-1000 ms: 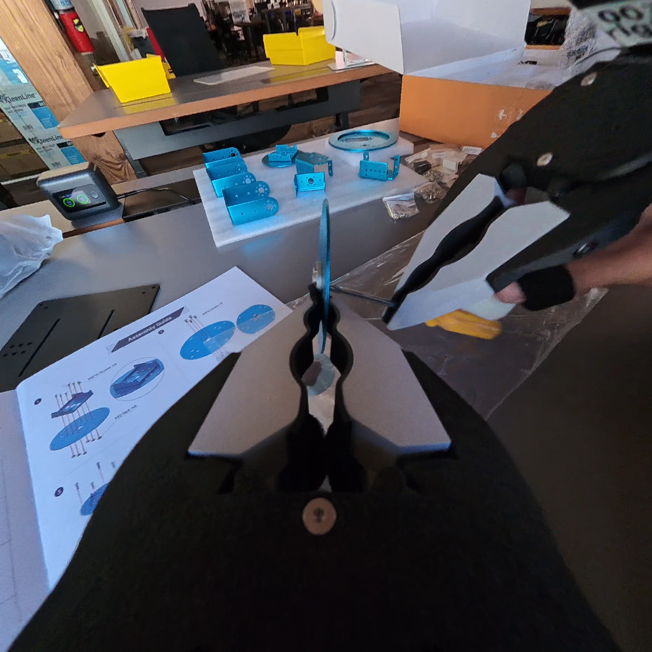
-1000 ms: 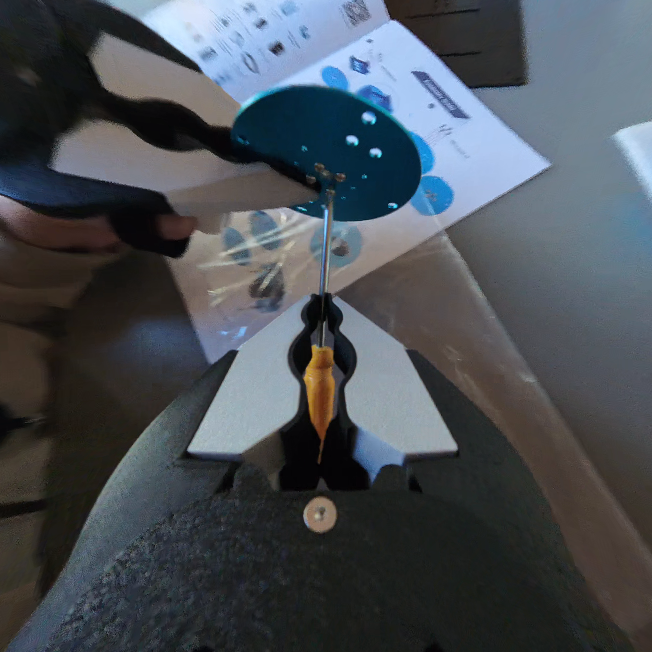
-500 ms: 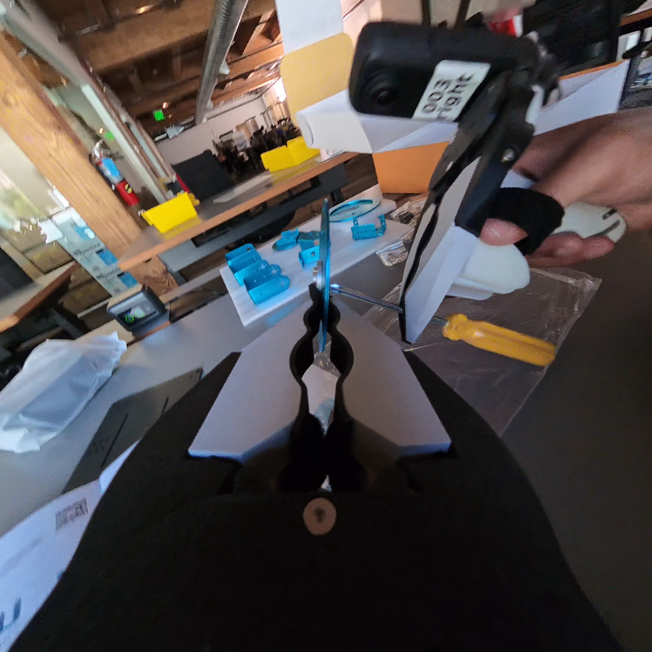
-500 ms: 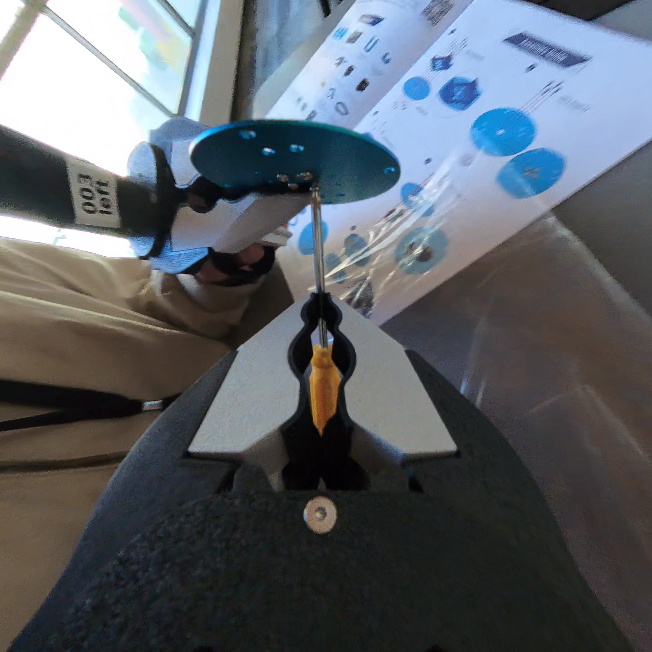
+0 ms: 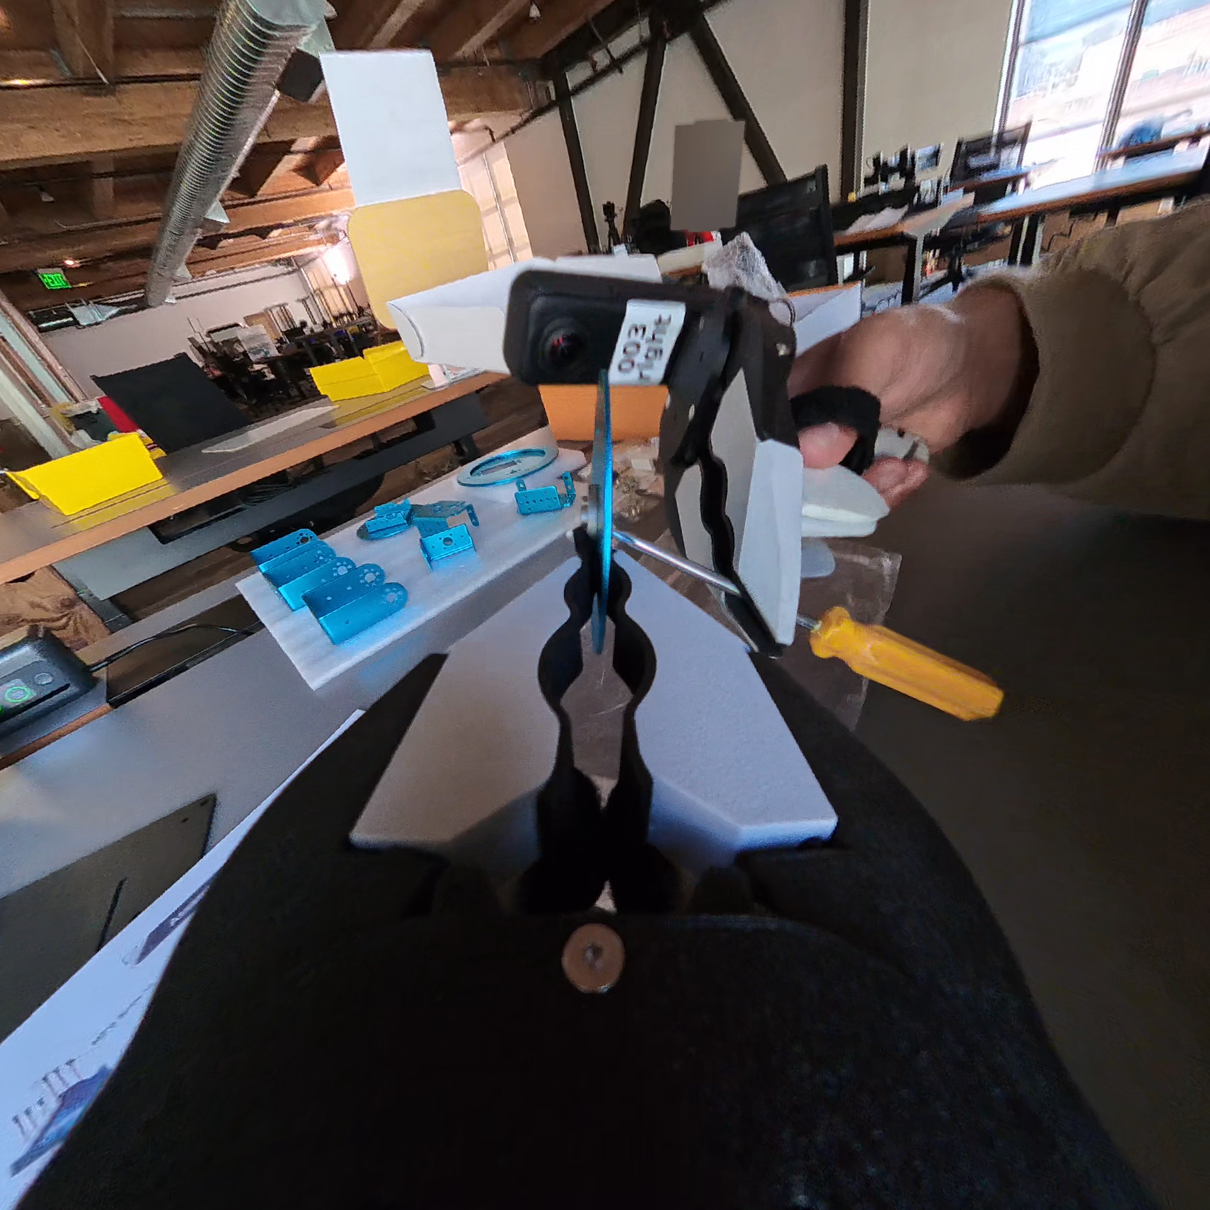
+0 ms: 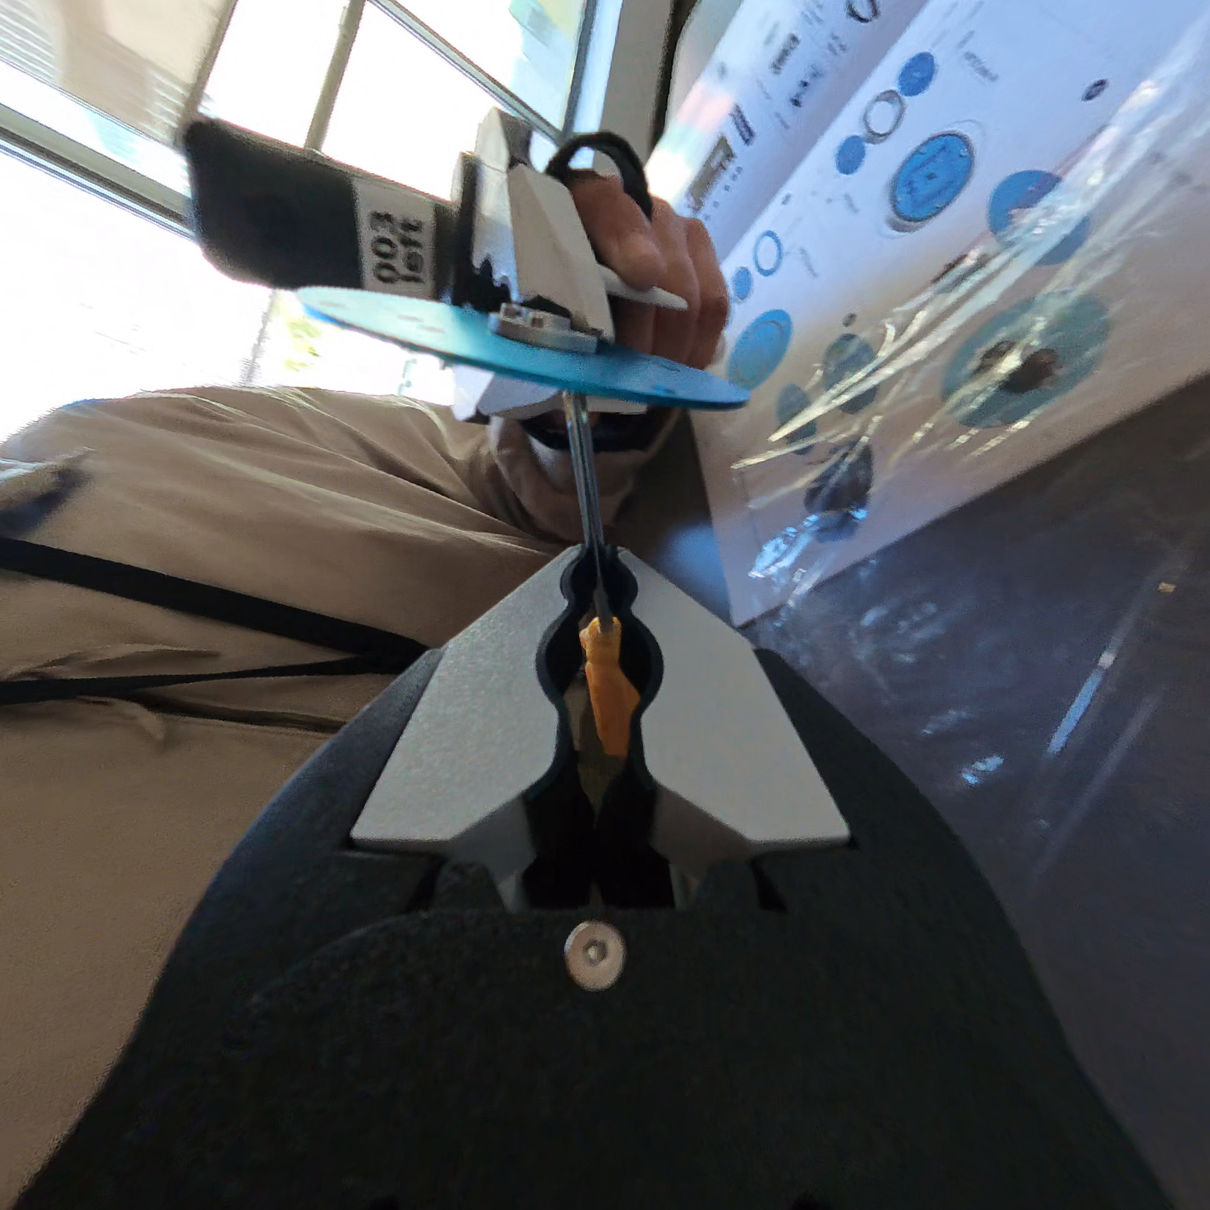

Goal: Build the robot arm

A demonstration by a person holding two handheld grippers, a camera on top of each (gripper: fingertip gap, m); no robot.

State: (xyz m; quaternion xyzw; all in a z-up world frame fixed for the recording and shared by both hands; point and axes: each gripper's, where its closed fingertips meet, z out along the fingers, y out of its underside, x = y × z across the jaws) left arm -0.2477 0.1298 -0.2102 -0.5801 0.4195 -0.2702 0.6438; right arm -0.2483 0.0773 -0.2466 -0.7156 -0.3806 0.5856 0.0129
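The left tool [image 5: 599,556] is squeezed tight on the edge of a round blue disc [image 5: 601,458]. It holds the disc up in the air, in the middle of the left wrist view. The right tool [image 6: 599,556] is squeezed tight on a screwdriver [image 6: 605,681] with an orange handle. The metal tip touches the flat face of the disc, near a small silver part [image 6: 543,327] fixed on its other side.

Below, on the bench [image 5: 196,720], a white foam sheet [image 5: 511,537] at middle left carries blue metal brackets [image 5: 340,589] in a row and a blue ring [image 5: 507,466]. A clear plastic bag [image 5: 844,589] lies flat at middle right. Two yellow bins [image 5: 85,471] sit on a far table at the left. I cannot tell what is in them. An orange box [image 5: 628,409] stands behind the disc, its inside hidden.
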